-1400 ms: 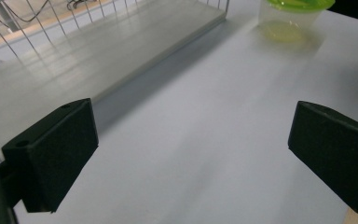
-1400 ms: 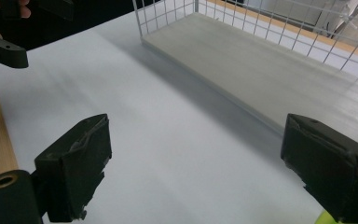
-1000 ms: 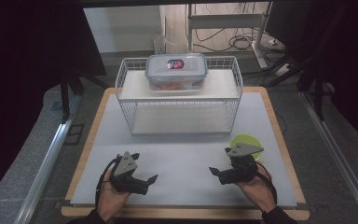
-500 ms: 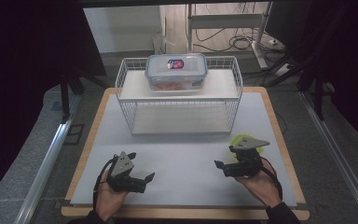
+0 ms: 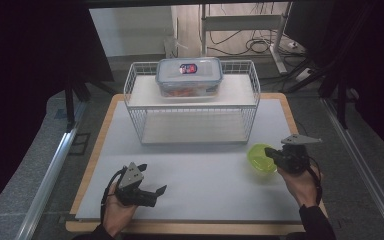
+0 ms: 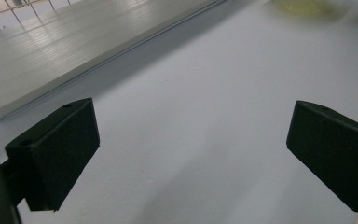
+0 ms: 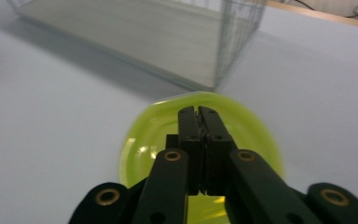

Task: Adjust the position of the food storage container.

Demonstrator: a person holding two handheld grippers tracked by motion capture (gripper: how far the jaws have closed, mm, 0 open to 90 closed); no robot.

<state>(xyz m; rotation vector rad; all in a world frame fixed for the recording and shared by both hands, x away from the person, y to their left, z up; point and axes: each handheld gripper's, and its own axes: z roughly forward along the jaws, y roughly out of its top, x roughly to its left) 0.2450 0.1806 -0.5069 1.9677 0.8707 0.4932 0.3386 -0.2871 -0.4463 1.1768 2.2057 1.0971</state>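
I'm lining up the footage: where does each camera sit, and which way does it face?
High view: above the person's side, looking forward and down at the table, wire rack, both hands.
Left gripper view: on the left gripper, open jaws level over the table toward the rack.
Right gripper view: on the right gripper, jaws shut on the green bowl.
All three share bowl and rack.

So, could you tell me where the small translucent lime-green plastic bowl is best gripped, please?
The bowl sits upright and open on the white tabletop, and its round wall offers no flat sides. So probably pinch the rim at its right edge from above, one jaw inside, one outside.
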